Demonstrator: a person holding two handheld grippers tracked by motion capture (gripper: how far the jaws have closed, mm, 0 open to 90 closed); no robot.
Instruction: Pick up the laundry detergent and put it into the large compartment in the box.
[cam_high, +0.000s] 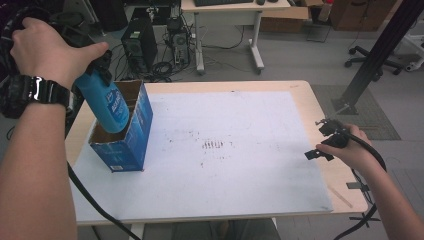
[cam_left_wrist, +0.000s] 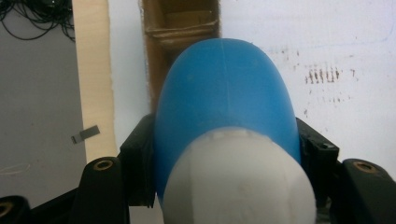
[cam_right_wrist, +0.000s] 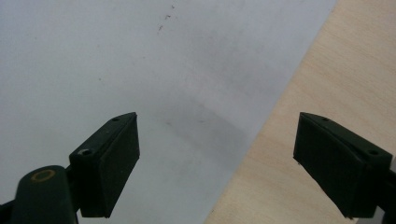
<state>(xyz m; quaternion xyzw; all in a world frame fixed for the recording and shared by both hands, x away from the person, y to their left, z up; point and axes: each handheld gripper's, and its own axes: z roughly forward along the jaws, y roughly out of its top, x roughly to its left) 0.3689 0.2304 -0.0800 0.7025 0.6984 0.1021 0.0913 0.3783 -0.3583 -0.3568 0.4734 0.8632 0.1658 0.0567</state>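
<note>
Blue bottle (cam_high: 107, 102) with a pale cap hangs tilted in our left gripper (cam_left_wrist: 226, 154), whose jaws are clenched on its sides, its base dipping into the open top of a blue carton (cam_high: 131, 131). We see the carton standing upright at the far left of the white sheet (cam_high: 240, 170) that covers most of the pale wooden table (cam_high: 320, 107). Dark smudges (cam_high: 214, 145) mark the sheet's middle. Our right gripper (cam_right_wrist: 217, 163) hovers with jaws released and nothing between them, over the sheet's right edge. Beyond the table, on a grey floor, stand a computer tower (cam_high: 139, 46), tangled cables (cam_high: 162, 67), a second desk (cam_high: 230, 20) and an office chair's base (cam_high: 372, 57).
</note>
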